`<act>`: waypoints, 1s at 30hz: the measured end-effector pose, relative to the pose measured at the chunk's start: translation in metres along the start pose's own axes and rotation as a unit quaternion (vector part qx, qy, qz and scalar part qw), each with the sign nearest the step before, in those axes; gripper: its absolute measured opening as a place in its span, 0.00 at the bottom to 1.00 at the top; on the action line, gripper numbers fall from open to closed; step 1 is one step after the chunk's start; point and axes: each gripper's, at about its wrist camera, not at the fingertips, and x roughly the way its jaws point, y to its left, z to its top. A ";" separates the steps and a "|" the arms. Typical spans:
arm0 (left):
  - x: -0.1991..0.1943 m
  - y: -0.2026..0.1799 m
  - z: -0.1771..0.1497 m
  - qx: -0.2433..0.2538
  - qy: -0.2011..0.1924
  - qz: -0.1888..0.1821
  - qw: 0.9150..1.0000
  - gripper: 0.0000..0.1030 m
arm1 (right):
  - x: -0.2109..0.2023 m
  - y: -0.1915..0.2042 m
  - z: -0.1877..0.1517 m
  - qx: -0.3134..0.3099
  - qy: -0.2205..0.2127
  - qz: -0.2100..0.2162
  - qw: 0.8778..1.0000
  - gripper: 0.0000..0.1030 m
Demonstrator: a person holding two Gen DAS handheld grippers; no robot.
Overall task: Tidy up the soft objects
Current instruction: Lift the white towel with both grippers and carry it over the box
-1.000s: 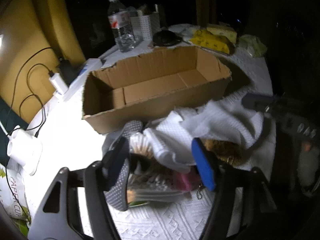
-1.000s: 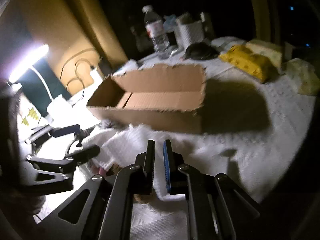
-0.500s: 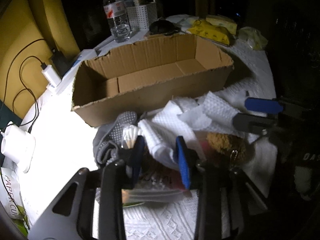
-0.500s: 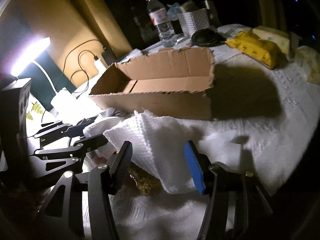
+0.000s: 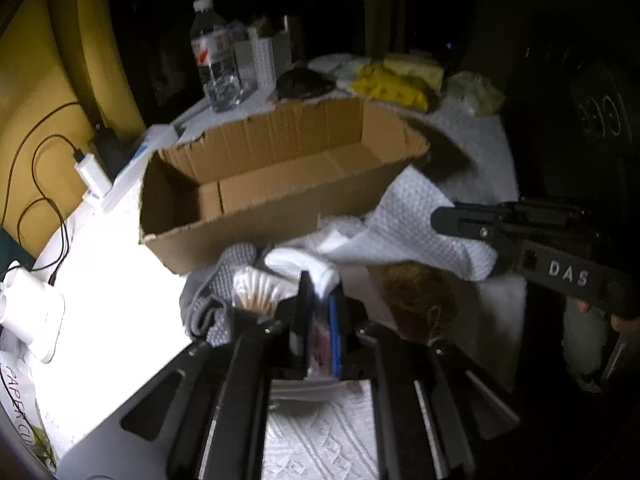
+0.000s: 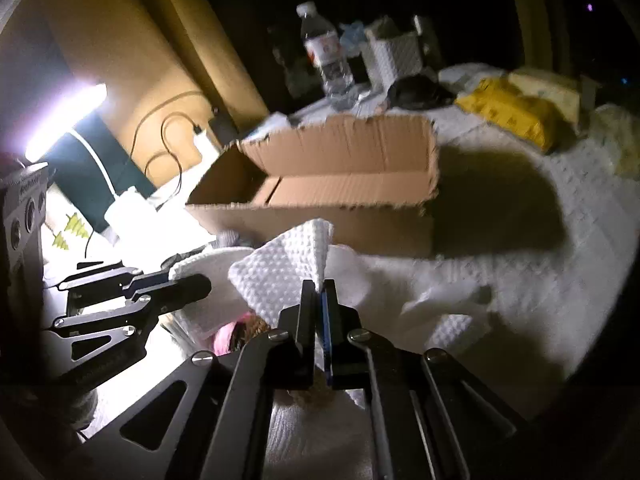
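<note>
An open cardboard box (image 5: 280, 184) stands on the table; it also shows in the right wrist view (image 6: 340, 196). In front of it lies a pile of soft things: a white waffle cloth (image 5: 424, 228), a rolled white sock (image 5: 304, 264), a grey knit piece (image 5: 224, 280) and a brown fuzzy toy (image 5: 416, 296). My left gripper (image 5: 320, 300) is shut on the rolled white sock at the pile. My right gripper (image 6: 319, 300) is shut on a corner of the white waffle cloth (image 6: 288, 268) and holds it up.
A water bottle (image 5: 212, 56) and a white perforated holder (image 5: 268, 56) stand behind the box. Yellow packets (image 5: 392, 84) lie at the back right. A charger with cables (image 5: 92, 172) and a white device (image 5: 32, 316) sit at the left. A bright lamp (image 6: 64, 120) shines left.
Both grippers closed. The left one shut on the rolled white sock in the pile. The right one shut on the waffle cloth's corner and lifted it.
</note>
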 end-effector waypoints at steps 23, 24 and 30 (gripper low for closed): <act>-0.059 0.018 0.064 -0.014 -0.114 -0.021 0.993 0.06 | -0.070 -0.008 0.068 -0.027 -0.098 -0.035 0.994 0.03; -0.060 0.017 0.066 -0.013 -0.117 -0.020 0.993 0.06 | -0.071 -0.008 0.073 -0.029 -0.103 -0.035 0.994 0.03; -0.059 0.016 0.083 -0.011 -0.131 -0.021 0.991 0.06 | -0.074 -0.008 0.095 -0.041 -0.117 -0.036 0.992 0.03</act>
